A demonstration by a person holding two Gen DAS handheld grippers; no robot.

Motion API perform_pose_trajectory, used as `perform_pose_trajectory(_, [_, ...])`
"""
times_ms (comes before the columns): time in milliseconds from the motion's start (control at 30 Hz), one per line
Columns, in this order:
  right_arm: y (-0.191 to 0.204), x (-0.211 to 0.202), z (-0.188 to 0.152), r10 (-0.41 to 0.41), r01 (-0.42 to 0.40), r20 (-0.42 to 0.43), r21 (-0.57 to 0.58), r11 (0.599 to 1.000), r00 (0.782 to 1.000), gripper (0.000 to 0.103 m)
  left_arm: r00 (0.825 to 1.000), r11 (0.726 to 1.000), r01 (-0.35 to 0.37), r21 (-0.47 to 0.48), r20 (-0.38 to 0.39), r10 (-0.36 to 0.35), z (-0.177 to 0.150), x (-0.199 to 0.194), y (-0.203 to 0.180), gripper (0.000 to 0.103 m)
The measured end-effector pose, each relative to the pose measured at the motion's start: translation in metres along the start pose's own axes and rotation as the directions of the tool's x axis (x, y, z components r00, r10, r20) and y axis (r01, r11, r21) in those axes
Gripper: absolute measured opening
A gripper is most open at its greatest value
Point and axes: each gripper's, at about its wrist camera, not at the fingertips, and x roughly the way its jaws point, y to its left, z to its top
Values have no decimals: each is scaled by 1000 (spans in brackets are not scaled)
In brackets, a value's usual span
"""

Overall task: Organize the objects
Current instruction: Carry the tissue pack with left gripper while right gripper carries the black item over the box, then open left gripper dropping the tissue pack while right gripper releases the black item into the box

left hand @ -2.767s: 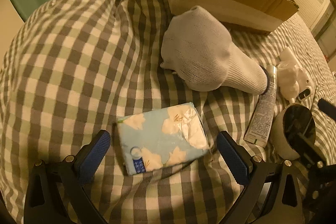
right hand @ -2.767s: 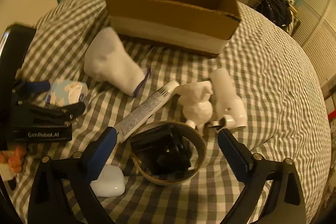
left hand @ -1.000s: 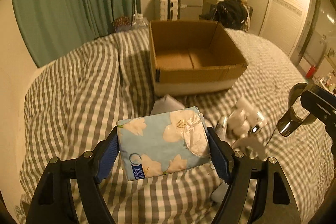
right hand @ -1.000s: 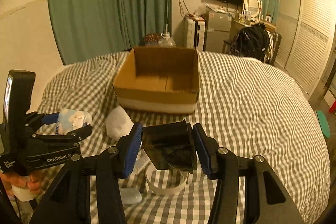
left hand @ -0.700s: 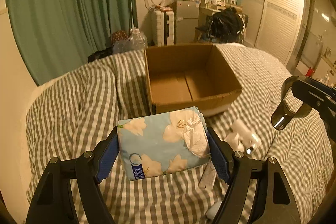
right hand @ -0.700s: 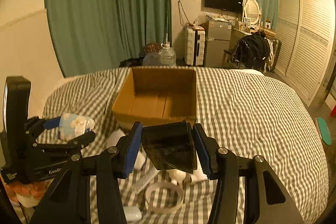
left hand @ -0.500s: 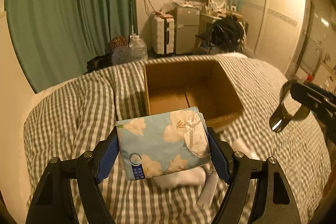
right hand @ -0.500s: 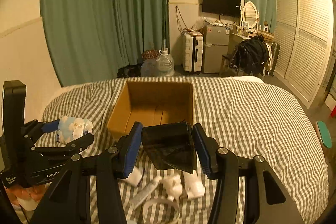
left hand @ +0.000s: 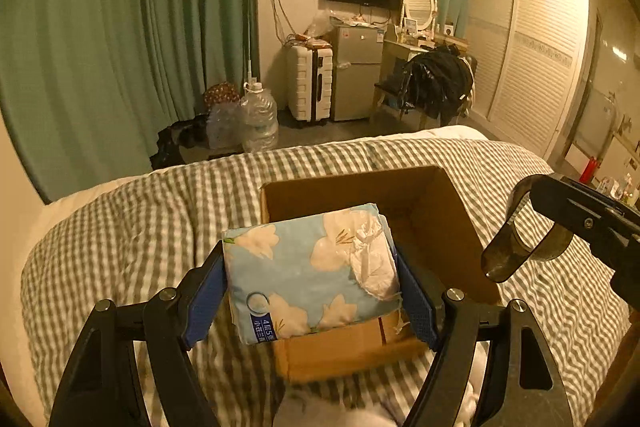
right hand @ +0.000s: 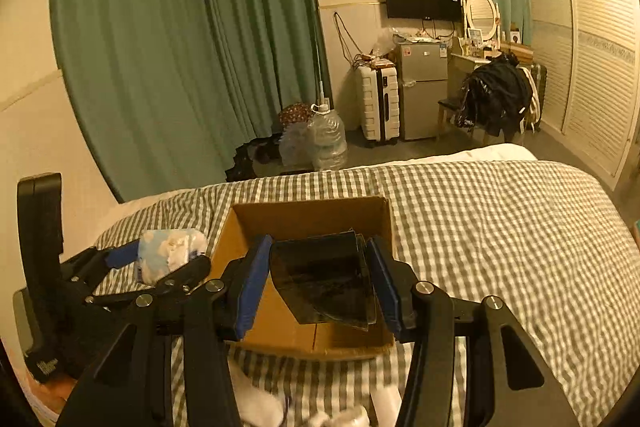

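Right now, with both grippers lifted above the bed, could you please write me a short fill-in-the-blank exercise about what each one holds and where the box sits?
1. The left gripper is shut on a light blue ____ pack with white flowers.
2. The right gripper clamps a dark, see-through ____ of tape.
3. The open brown cardboard box rests on a grey-and-white ____ bedspread.
4. Inside, the box looks ____.

Missing words: tissue; roll; checked; empty
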Motion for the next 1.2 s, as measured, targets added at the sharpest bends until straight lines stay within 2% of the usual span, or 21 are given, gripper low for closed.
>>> perform_pose_trajectory(167, [-3, 39, 10, -6, 6, -2, -2, 1000, 1000, 49, 1000, 1000, 6, -10, -12, -6, 8, 39, -2, 80])
perform_pose_trajectory(367, [-16, 91, 16, -1, 3, -43, 39, 999, 999, 49, 999, 998, -25, 49, -41, 27, 4, 84, -16, 80])
perform_pose_trajectory(500, [-27, 122, 6, 8, -2, -86, 75, 997, 996, 49, 996, 997, -20, 76, -85, 27, -9, 105, -21, 80])
perform_pose_trajectory(667, [-37, 142, -16, 32, -18, -132, 109, 994, 991, 49, 997, 993, -14, 114, -78, 23, -14, 110, -28, 80])
perform_pose_trajectory(867, [-43, 132, -16, 42, -28, -111, 120, 992, 993, 50, 995, 994, 37, 101, -101, -27, -12, 95, -32, 83])
perform_pose_trajectory(900, [-43, 127, -13, 44, -32, -97, 123, 992, 994, 57, 994, 994, 38, 105, -102, -28, -11, 89, -33, 84])
perform_pose_trajectory(933, [-43, 119, -10, 56, -46, -81, 125, 991, 995, 63, 994, 993, 47, 108, -103, -36, -10, 84, -33, 89])
perform_pose_trajectory(967, [-41, 113, -7, 64, -55, -72, 127, 990, 995, 74, 994, 993, 52, 109, -101, -41, -8, 80, -34, 95])
perform_pose_trajectory(1200, [-34, 53, 20, 14, -15, 5, 92, 996, 1000, 76, 1000, 992, 5, 123, -30, -1, 12, 18, -37, 100])
